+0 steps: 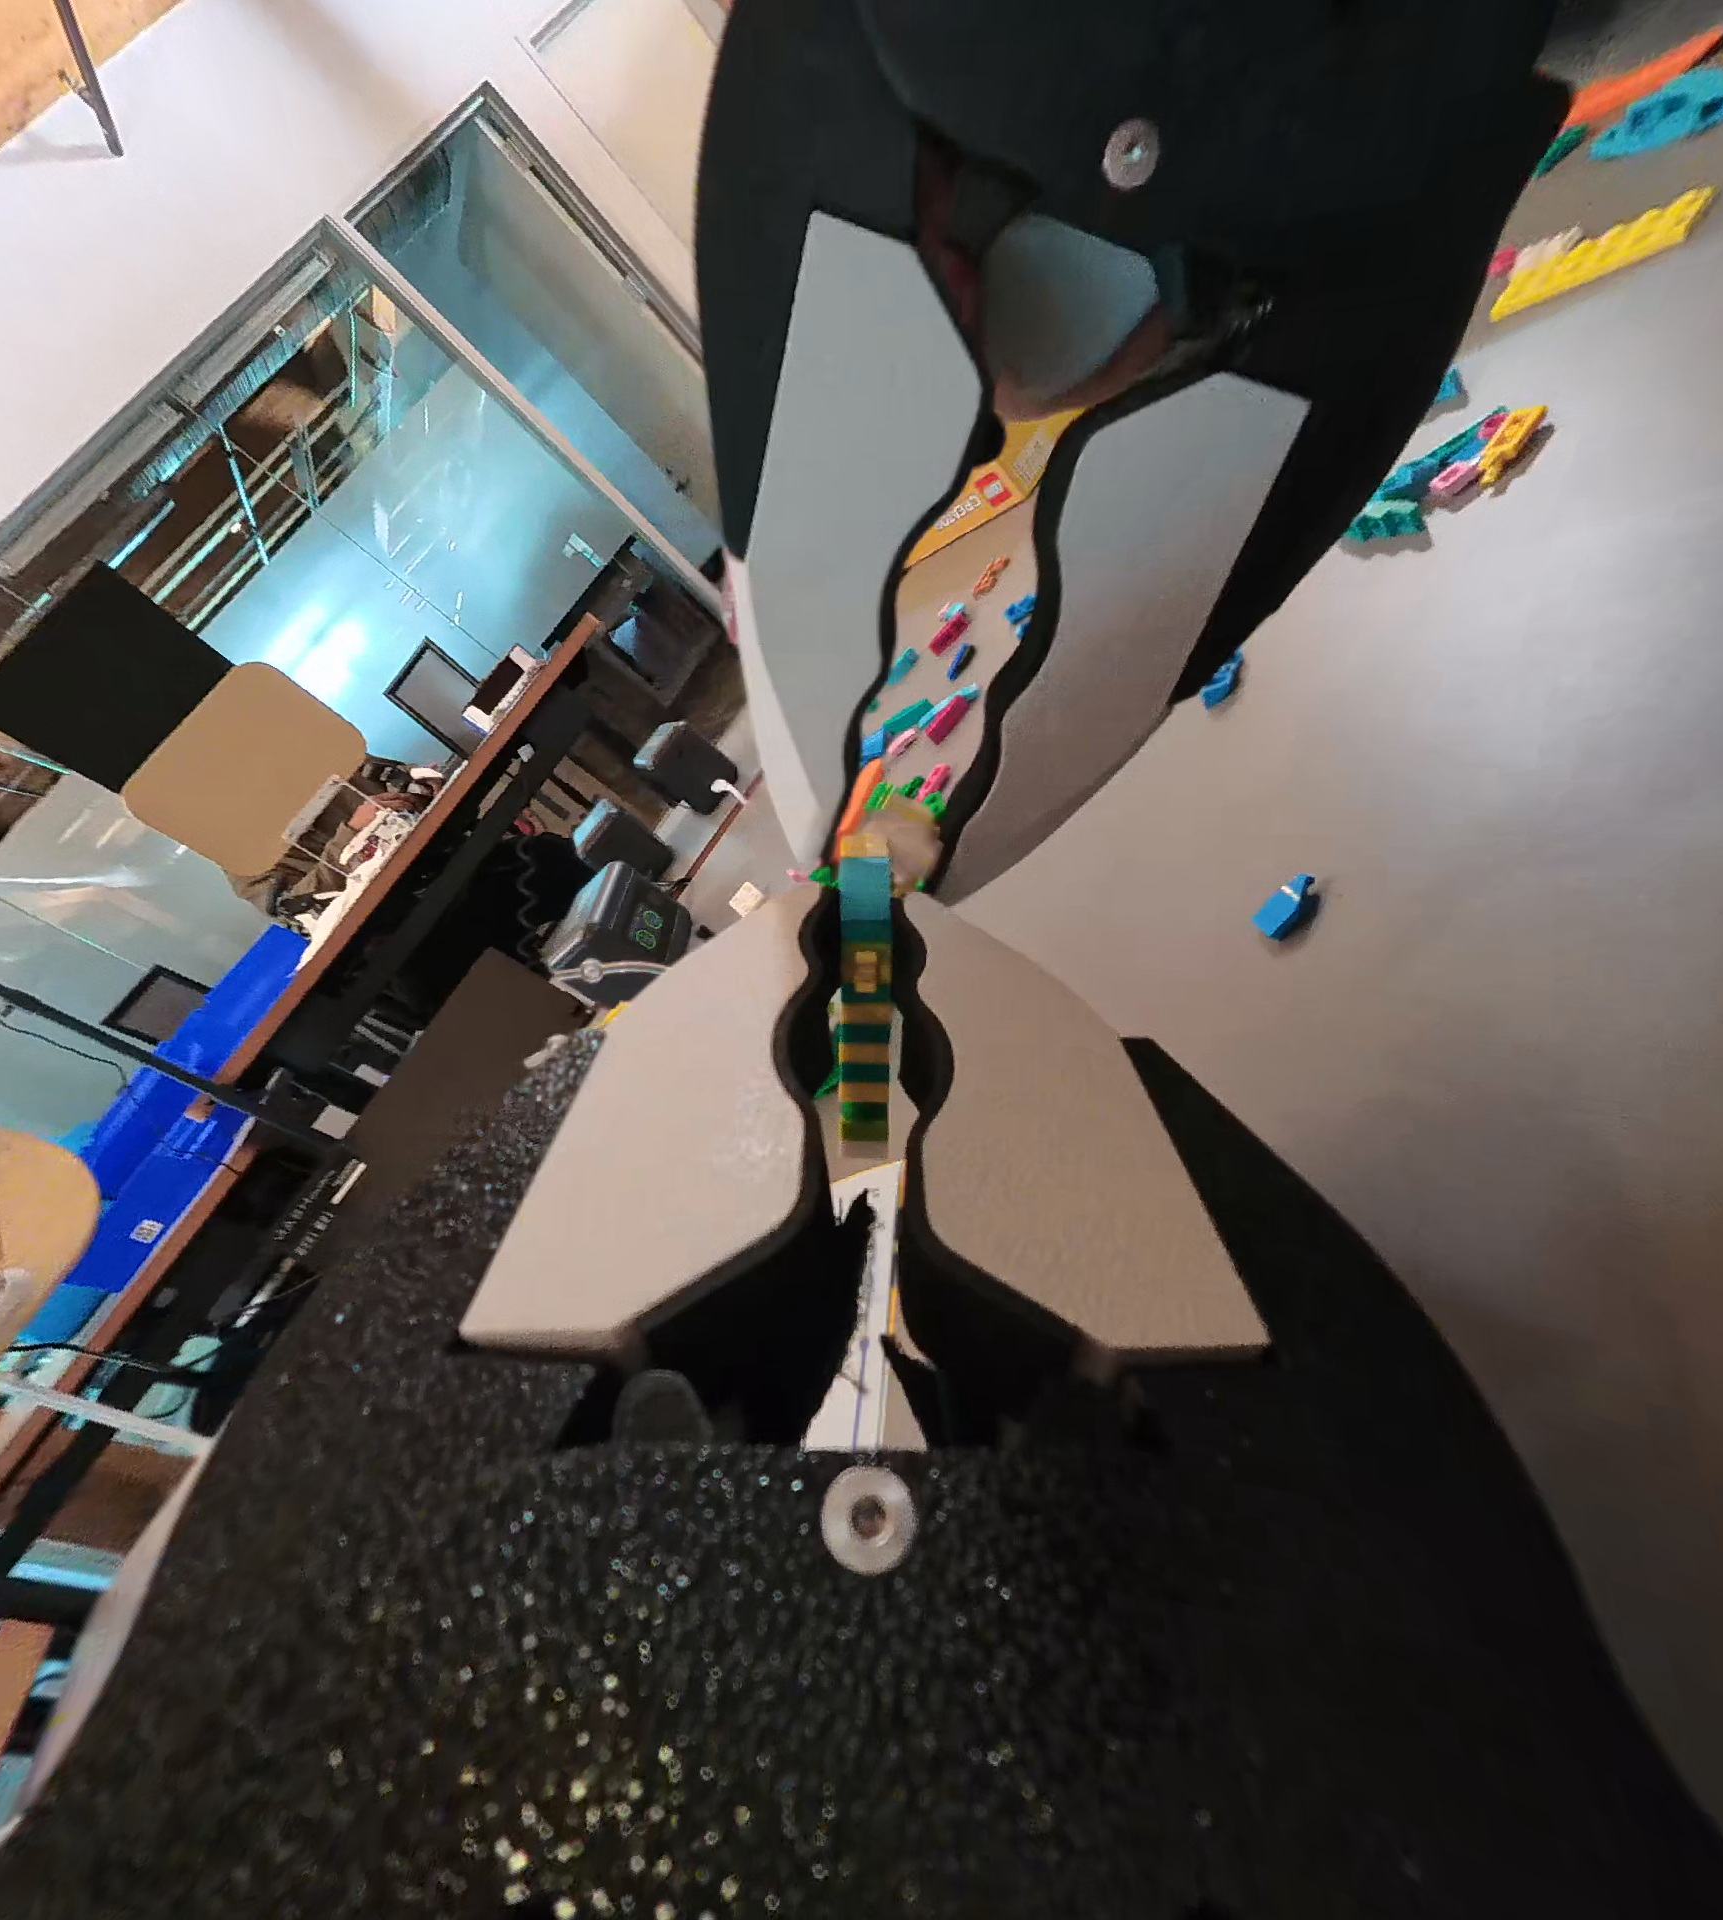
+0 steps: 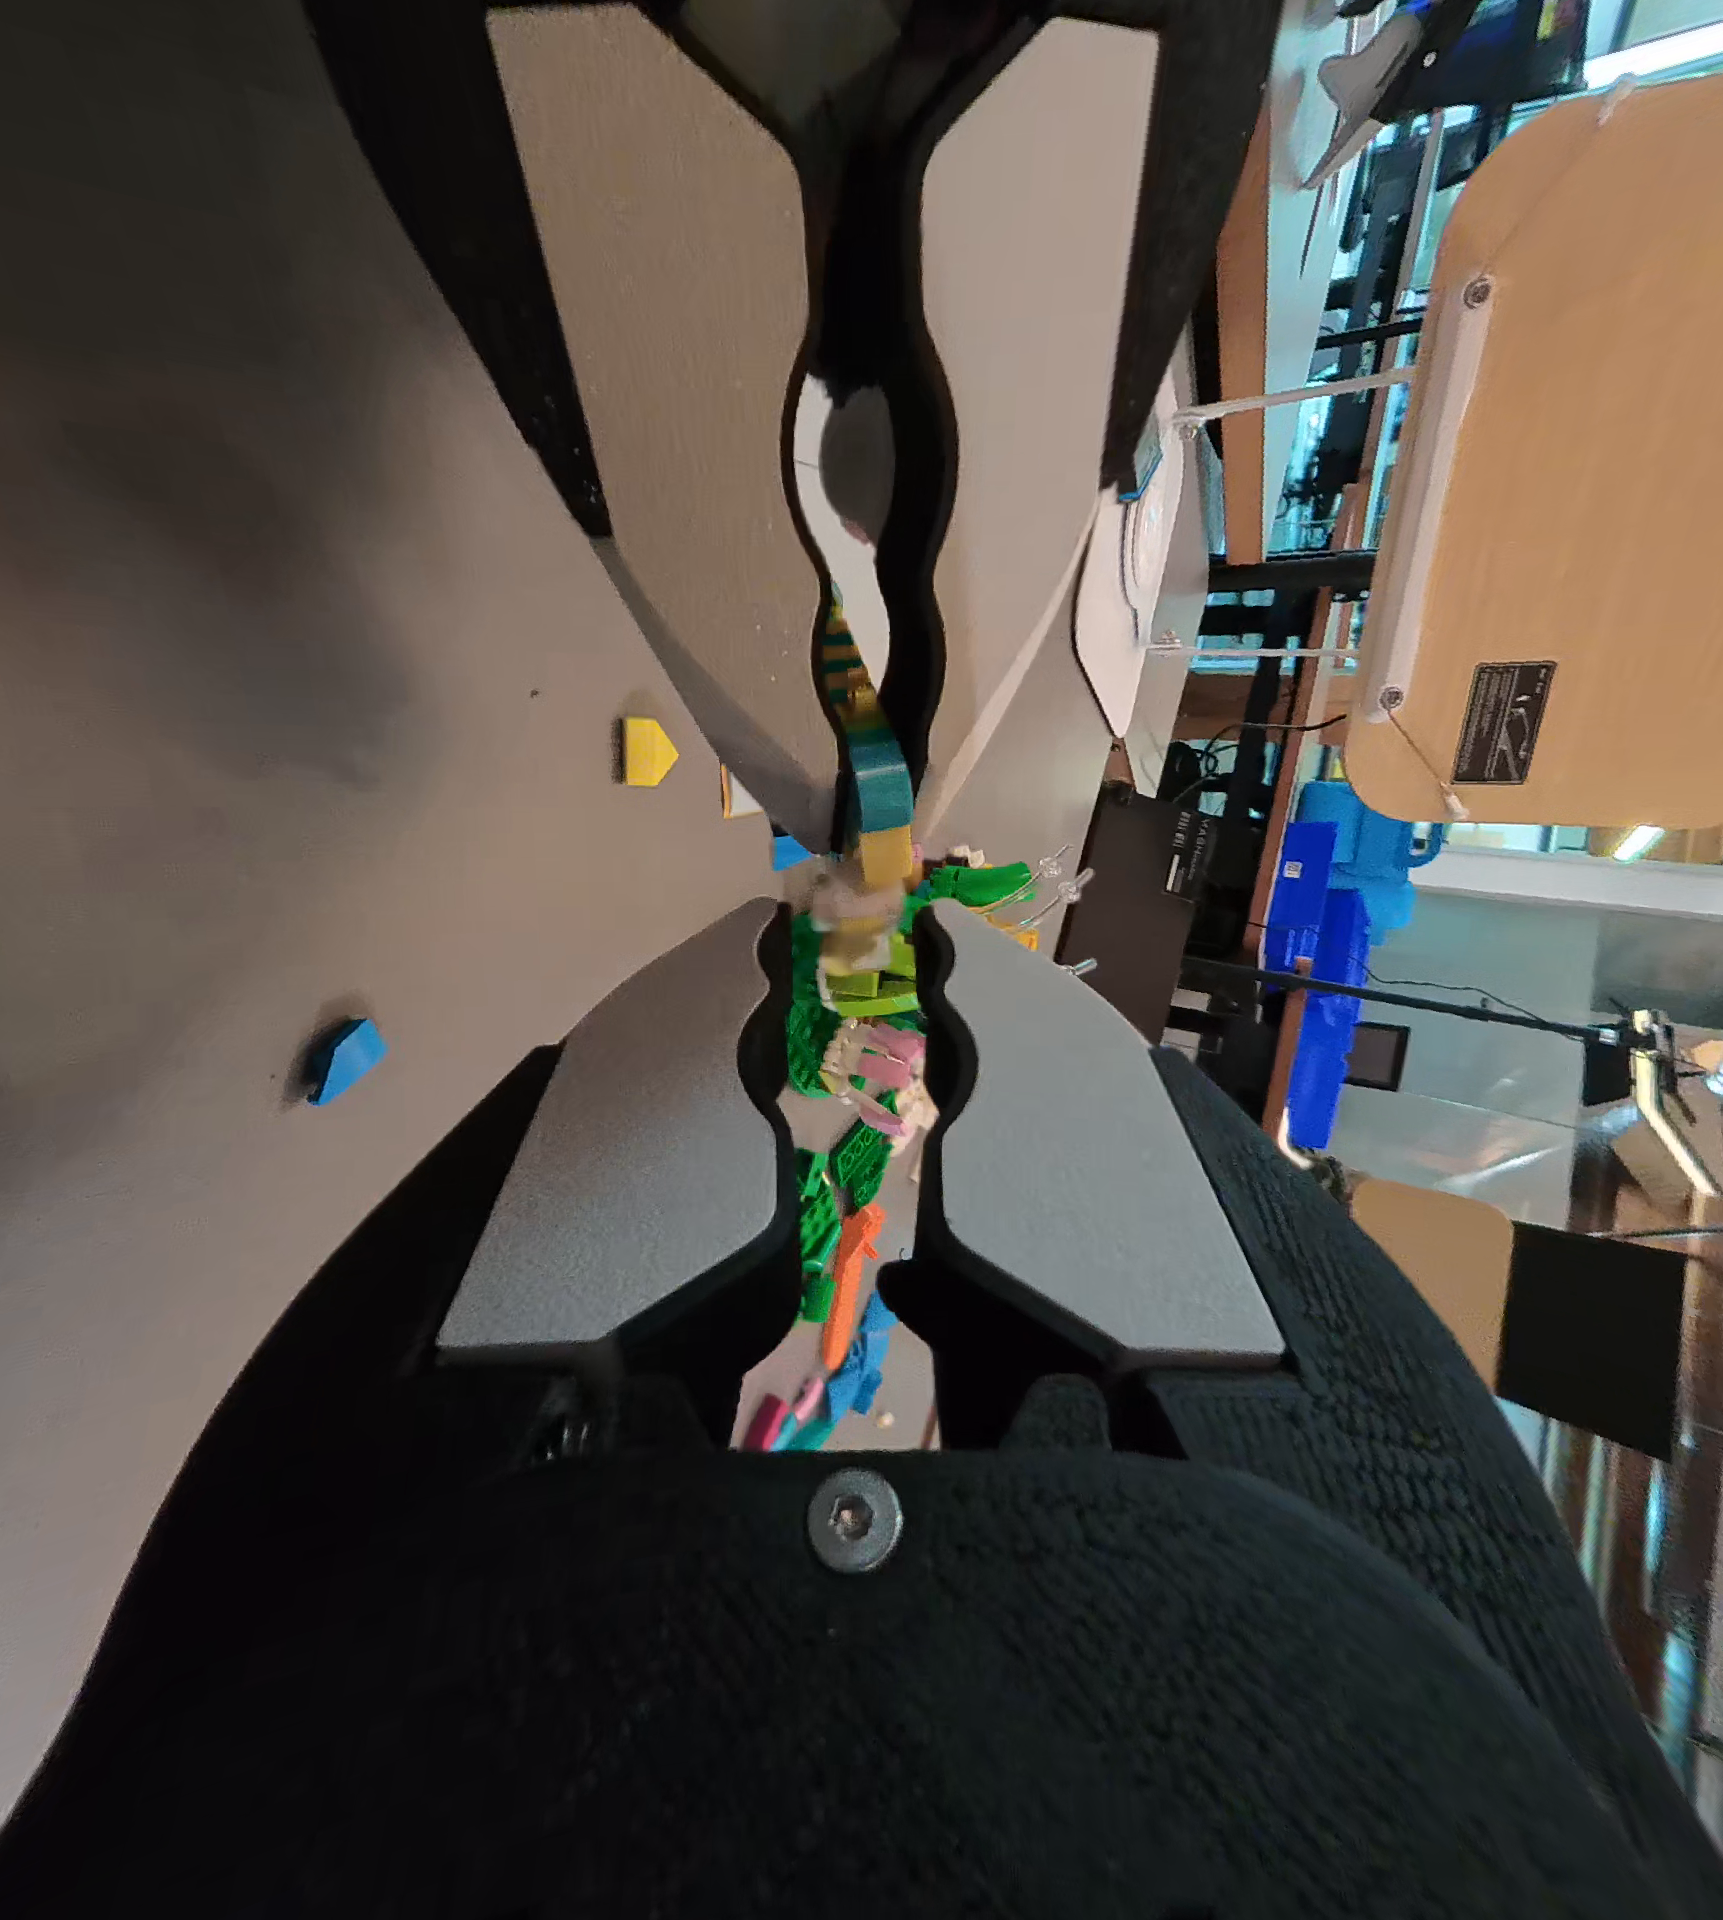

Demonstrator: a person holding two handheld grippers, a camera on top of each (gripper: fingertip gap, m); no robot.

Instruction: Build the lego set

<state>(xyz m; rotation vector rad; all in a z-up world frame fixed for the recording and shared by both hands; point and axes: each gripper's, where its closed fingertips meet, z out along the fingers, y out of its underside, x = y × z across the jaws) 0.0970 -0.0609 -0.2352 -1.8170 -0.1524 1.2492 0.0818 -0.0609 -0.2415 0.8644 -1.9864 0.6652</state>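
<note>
My left gripper (image 1: pixel 865 909) is shut on a tall lego stack (image 1: pixel 865 1049) of green and yellow stripes with a teal and a yellow piece at its far end. The stack is held above the grey table (image 1: pixel 1511 1039). My right gripper (image 1: pixel 893 862) comes in from the opposite side, tip to tip with the left one. It is shut on a small cream piece (image 1: pixel 907 836) that sits against the stack's end. In the right wrist view the right gripper (image 2: pixel 852 909) holds that blurred piece (image 2: pixel 852 920) against the stack (image 2: pixel 883 784), which is in the left gripper (image 2: pixel 872 826).
Loose bricks lie on the table: a blue one (image 1: pixel 1288 909), a yellow plate (image 1: pixel 1605 249), a teal and pink cluster (image 1: pixel 1449 478), a green pile (image 2: pixel 841 1049), a yellow brick (image 2: pixel 644 750). A yellow box (image 1: pixel 1002 488) lies beyond. Desks and blue bins (image 2: pixel 1324 935) stand past the table edge.
</note>
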